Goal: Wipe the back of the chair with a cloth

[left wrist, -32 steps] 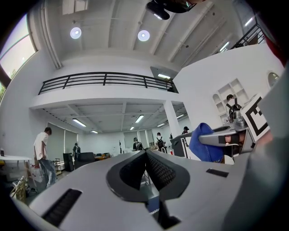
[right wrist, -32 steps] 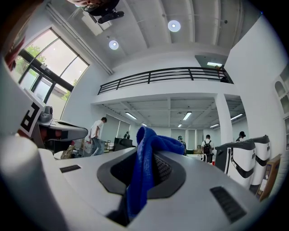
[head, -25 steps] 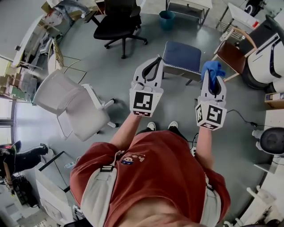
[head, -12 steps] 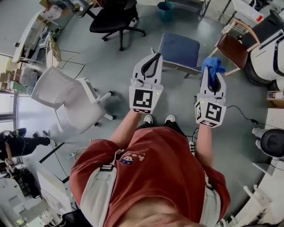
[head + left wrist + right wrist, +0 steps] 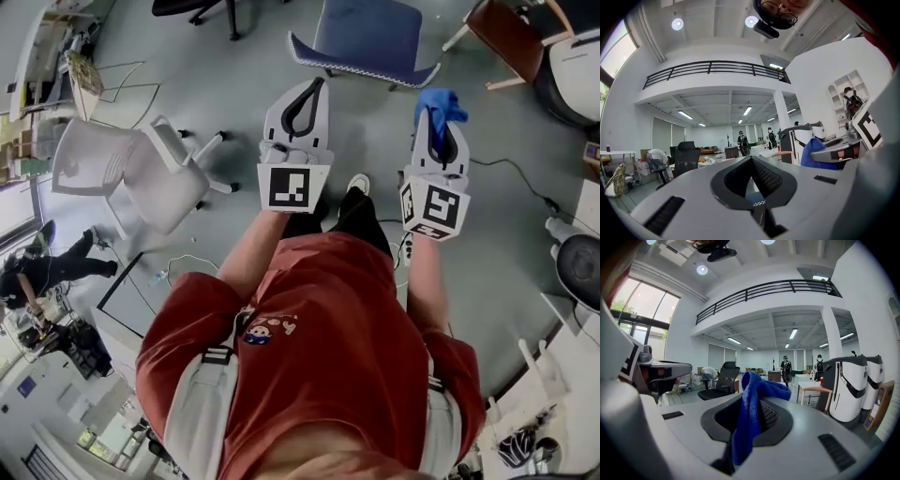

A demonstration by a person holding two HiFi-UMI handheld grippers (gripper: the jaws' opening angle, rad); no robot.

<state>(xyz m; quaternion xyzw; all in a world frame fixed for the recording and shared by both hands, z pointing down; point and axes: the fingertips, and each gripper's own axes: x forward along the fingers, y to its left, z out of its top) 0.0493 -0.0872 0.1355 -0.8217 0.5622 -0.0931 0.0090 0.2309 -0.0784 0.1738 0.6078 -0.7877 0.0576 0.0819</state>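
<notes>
Right tool (image 5: 437, 122) pinching one blue cloth (image 5: 442, 99); left tool (image 5: 315, 86) pressed together, empty; one blue chair (image 5: 366, 36) ahead.

Bright blue cloth (image 5: 441, 103), navy chair (image 5: 366, 33) with checkered edging, rust-red shirt (image 5: 328, 328), grey floor (image 5: 234, 94).

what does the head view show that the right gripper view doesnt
Only the head view: the blue chair ahead on the floor, the white office chair off to the left, and the person's red shirt. Only the right gripper view: the balcony railing overhead and two people standing far off. Both: the right gripper shut on the blue cloth, with the left gripper beside it.
</notes>
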